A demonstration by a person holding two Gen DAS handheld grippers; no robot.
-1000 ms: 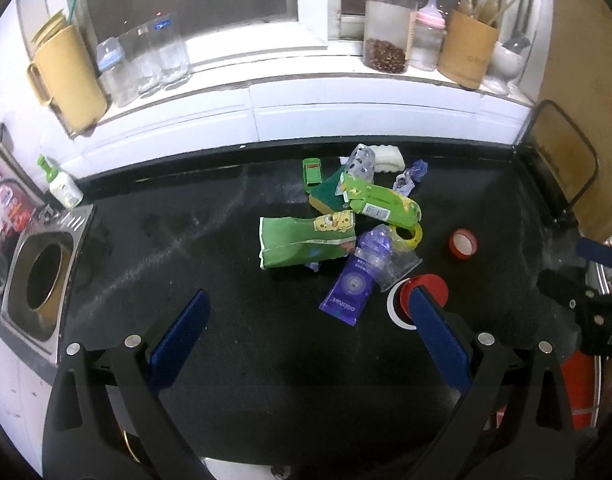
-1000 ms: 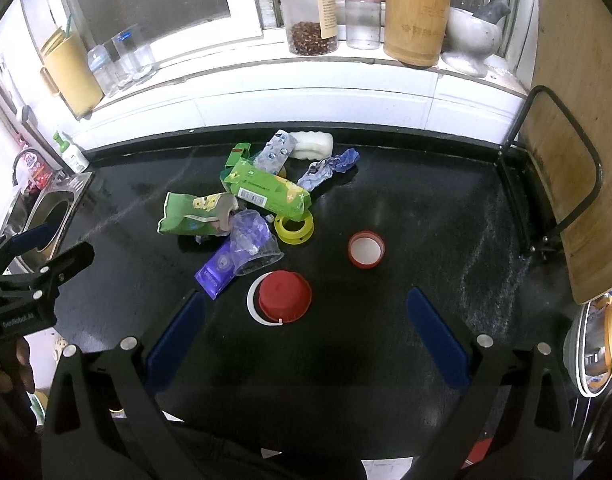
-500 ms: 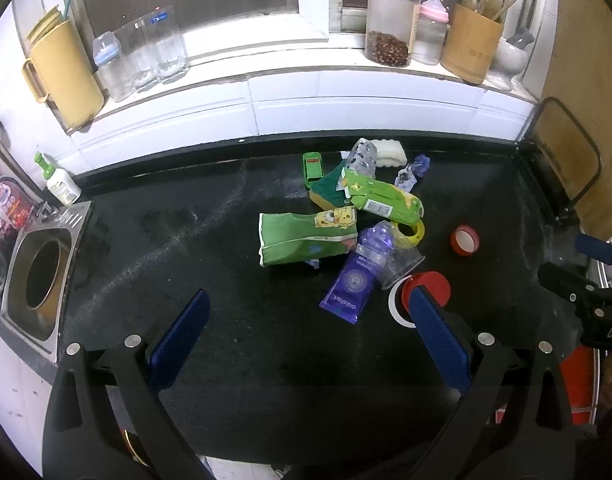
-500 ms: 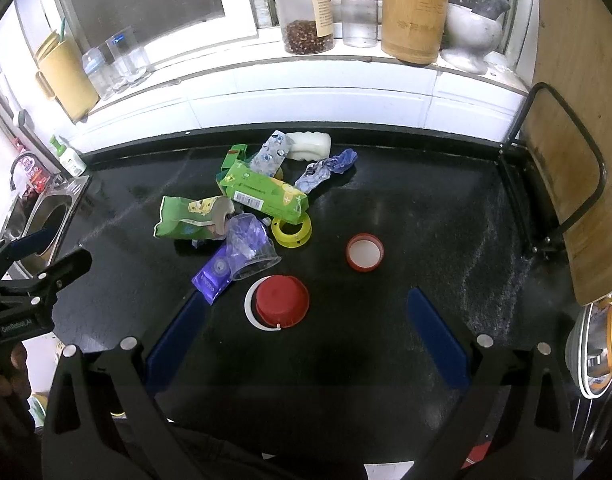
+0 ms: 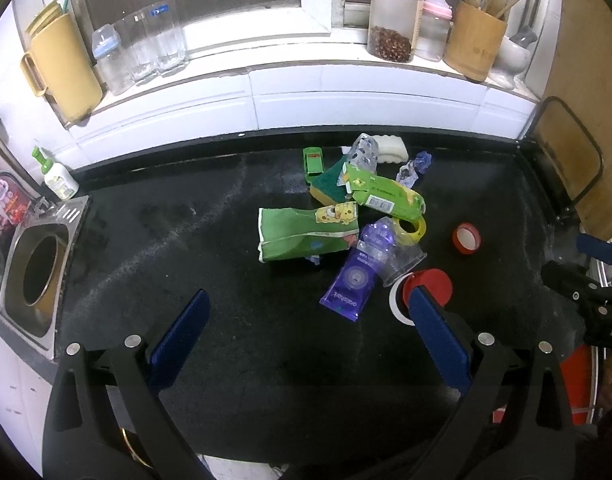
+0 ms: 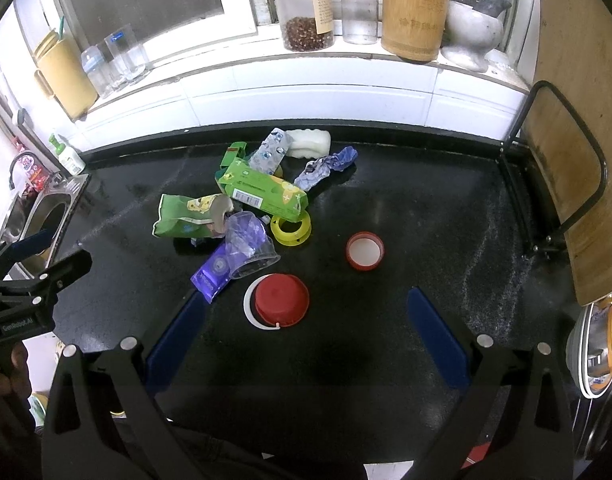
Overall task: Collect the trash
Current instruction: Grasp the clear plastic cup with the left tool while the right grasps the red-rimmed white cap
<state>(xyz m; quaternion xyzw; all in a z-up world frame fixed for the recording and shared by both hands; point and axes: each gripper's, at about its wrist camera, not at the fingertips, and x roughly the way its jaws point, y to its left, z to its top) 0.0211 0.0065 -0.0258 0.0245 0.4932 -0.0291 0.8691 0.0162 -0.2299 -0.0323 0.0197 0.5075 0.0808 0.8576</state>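
A heap of trash lies mid-counter: a green snack bag (image 5: 302, 232) (image 6: 186, 216), a green carton (image 5: 386, 196) (image 6: 266, 192), a purple packet (image 5: 350, 284) (image 6: 214, 270), a clear plastic cup (image 5: 398, 252) (image 6: 250, 246), a yellow tape ring (image 5: 414, 228) (image 6: 292, 230), a large red lid (image 5: 430, 288) (image 6: 282, 300) and a small red cap (image 5: 466, 238) (image 6: 365, 250). My left gripper (image 5: 306, 320) hovers open in front of the heap, holding nothing. The right gripper (image 6: 304, 318) is open too, with the large red lid just beyond its fingers.
A steel sink (image 5: 34, 272) (image 6: 46, 216) is set into the counter's left end. A wire rack with a wooden board (image 5: 570, 152) (image 6: 562, 184) stands at the right. Glasses, jars and a bamboo utensil holder (image 6: 414, 16) line the windowsill. A crumpled blue wrapper (image 6: 326, 166) lies behind the heap.
Both views have shifted slightly, with the trash heap sitting a little lower and nearer in frame. Neither gripper has changed its opening, and no item has moved.
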